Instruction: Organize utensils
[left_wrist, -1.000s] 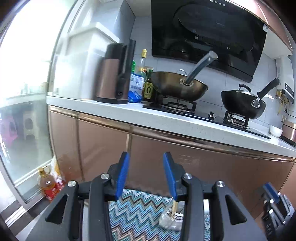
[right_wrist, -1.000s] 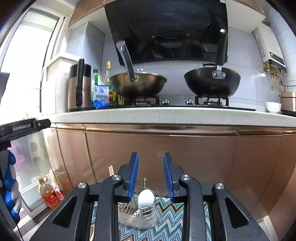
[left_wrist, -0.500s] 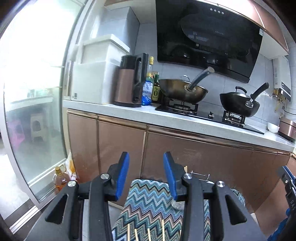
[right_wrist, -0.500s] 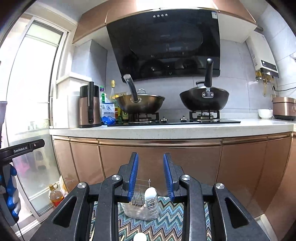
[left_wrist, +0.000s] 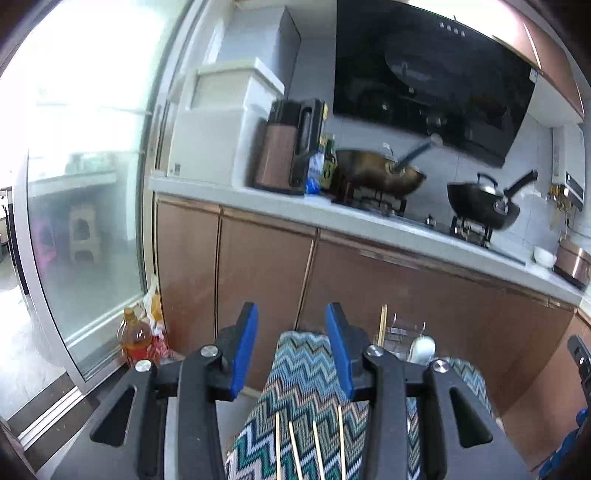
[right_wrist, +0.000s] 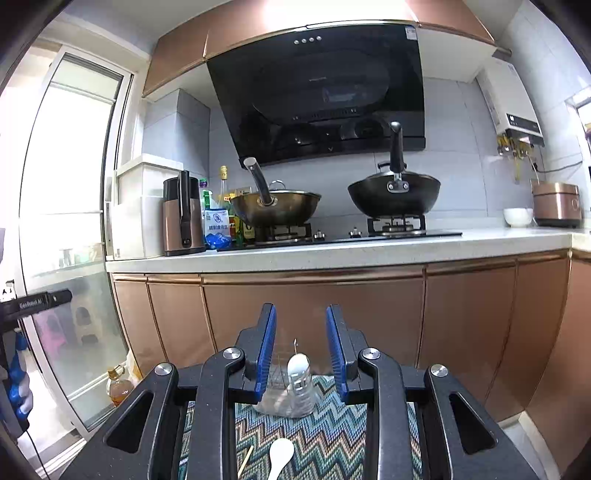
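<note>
My left wrist camera looks forward between its fingers from low, tilted slightly down at the zigzag cloth (left_wrist: 310, 373) and toward the kitchen counter (left_wrist: 369, 221) at an angle. My right wrist camera faces that counter (right_wrist: 332, 254) squarely. Both share the cloth (right_wrist: 317, 428), the utensil holder (right_wrist: 291, 391) and both woks.

I am looking into a home kitchen — a black range hood (right_wrist: 317, 96) over two woks (right_wrist: 394, 197) on a gas hob (right_wrist: 343, 232), a pale worktop (right_wrist: 332, 254) on copper cabinets (right_wrist: 314, 314), oil bottles (right_wrist: 223, 184) and a rice cooker (right_wrist: 556, 203).
</note>
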